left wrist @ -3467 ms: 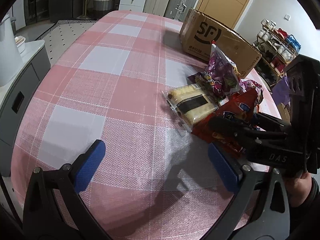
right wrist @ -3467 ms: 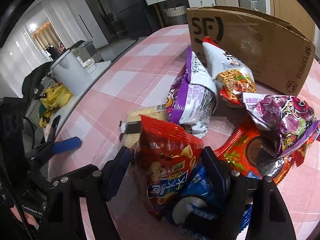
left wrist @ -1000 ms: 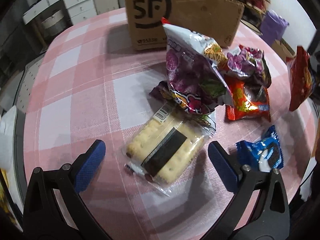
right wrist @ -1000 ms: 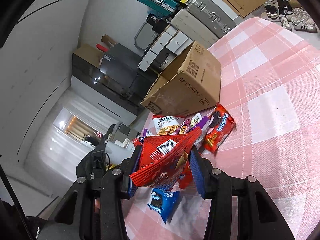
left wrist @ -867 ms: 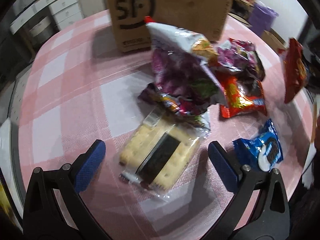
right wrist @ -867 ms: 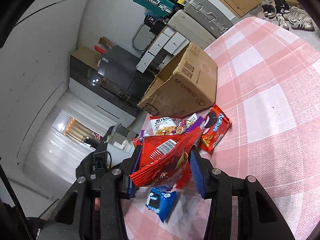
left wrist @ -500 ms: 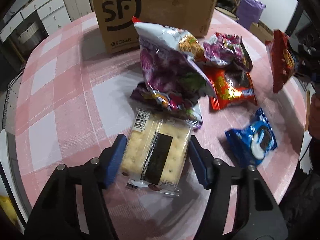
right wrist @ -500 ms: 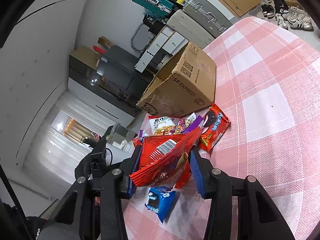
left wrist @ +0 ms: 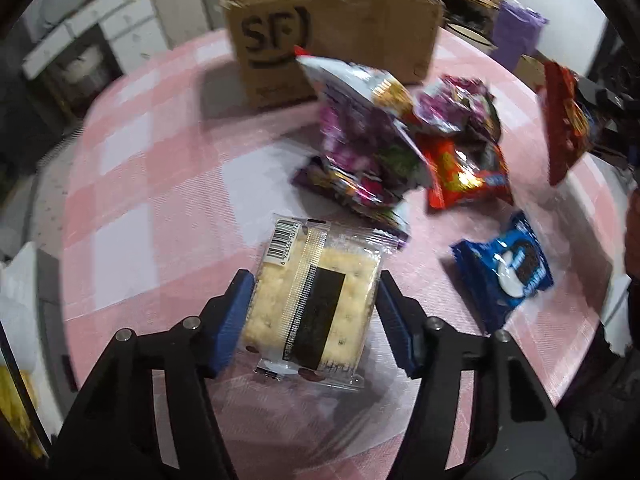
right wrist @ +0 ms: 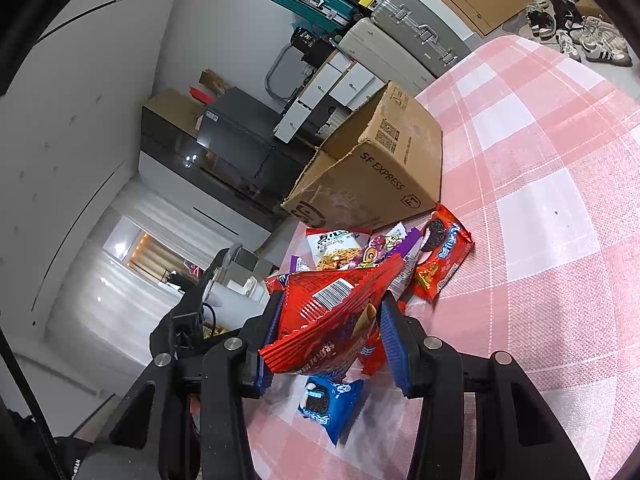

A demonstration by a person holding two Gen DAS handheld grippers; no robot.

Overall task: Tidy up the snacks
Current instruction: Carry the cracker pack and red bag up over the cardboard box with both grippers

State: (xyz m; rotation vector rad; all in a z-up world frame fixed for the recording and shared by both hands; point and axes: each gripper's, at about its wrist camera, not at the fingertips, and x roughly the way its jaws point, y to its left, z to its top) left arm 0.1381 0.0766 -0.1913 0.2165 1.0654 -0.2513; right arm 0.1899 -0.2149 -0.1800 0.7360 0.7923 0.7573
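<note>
Both grippers loaded, box next

Left gripper pinches cracker pack; right gripper grips red chip bag above table. Cardboard box at twelve o'clock; next, likely carry and drop inside.

Indoor light, fisheye distortion, black corners.
Left wrist view: motion-blurred, dim; cardboard box smeared. Right wrist view: sharp, bright; window overexposed; soft shadows on tablecloth.
</note>
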